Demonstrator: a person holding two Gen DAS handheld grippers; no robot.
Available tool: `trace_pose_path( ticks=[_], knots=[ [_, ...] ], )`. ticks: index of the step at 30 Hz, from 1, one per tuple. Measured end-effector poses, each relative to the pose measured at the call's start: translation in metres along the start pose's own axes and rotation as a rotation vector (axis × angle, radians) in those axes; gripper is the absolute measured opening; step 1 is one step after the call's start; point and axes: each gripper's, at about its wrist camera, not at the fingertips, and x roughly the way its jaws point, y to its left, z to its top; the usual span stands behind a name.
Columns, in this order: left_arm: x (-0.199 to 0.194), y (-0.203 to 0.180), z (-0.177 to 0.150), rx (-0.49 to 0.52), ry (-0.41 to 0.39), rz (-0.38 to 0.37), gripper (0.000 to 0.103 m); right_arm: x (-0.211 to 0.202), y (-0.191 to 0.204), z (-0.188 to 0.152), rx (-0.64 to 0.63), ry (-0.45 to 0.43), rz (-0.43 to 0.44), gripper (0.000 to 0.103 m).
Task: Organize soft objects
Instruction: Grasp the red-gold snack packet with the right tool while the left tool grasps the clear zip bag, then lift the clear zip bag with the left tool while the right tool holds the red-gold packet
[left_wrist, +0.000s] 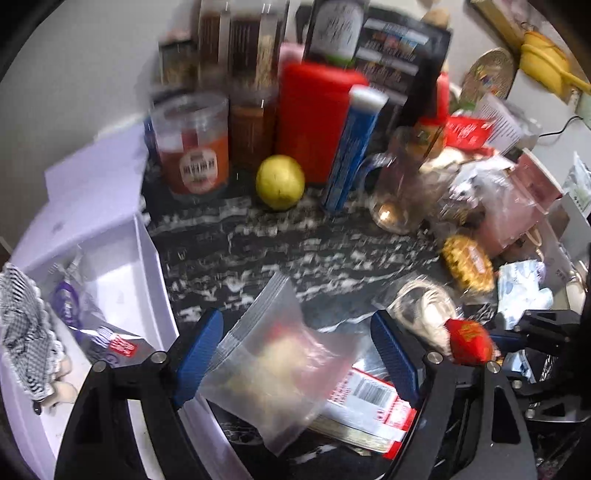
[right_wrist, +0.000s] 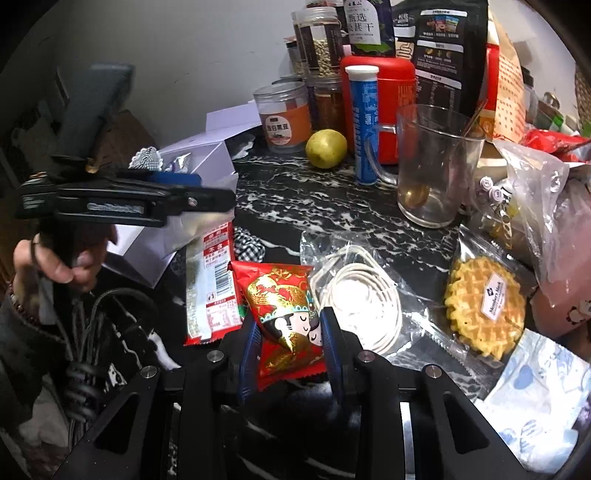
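Observation:
My right gripper (right_wrist: 290, 325) is shut on a red snack packet with gold print (right_wrist: 284, 306), held just above the dark marble counter; the packet also shows in the left wrist view (left_wrist: 469, 341). My left gripper (left_wrist: 295, 343) is open, and a clear zip bag (left_wrist: 280, 369) with something pale inside lies between its blue fingers (left_wrist: 201, 354). Whether the bag is touched I cannot tell. A white open box (left_wrist: 155, 258) at the left holds a checked cloth (left_wrist: 22, 325) and foil packets. A red-and-white wrapper (right_wrist: 210, 284) lies under the zip bag.
The marble counter (right_wrist: 317, 206) is crowded: a bagged white cable (right_wrist: 354, 295), a wrapped waffle (right_wrist: 484, 306), a glass mug (right_wrist: 432, 162), a lemon (right_wrist: 325, 147), a blue tube (right_wrist: 364, 125), a red tin, jars and bags at the back. A blue-patterned packet (right_wrist: 535, 406) lies at the front right.

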Motion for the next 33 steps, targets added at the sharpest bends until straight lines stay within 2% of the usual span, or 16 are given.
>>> trace_pose_path(
  ticks=[10,15,22,33],
  knots=[
    [-0.001,-0.010,-0.018,0.046,0.062,-0.011,0.082,0.004,-0.004,-0.001,0.013,0.013,0.023,0.032],
    [-0.004,-0.013,-0.031,-0.007,0.115,-0.038,0.082,0.001,-0.003,-0.004,0.017,0.012,0.033,0.032],
    [-0.019,-0.027,-0.062,-0.074,0.105,-0.039,0.082,-0.006,-0.003,-0.010,0.022,0.012,0.025,0.032],
    [-0.040,-0.043,-0.104,-0.150,0.091,0.021,0.082,-0.019,0.003,-0.026,0.022,0.010,0.036,0.032]
  ],
)
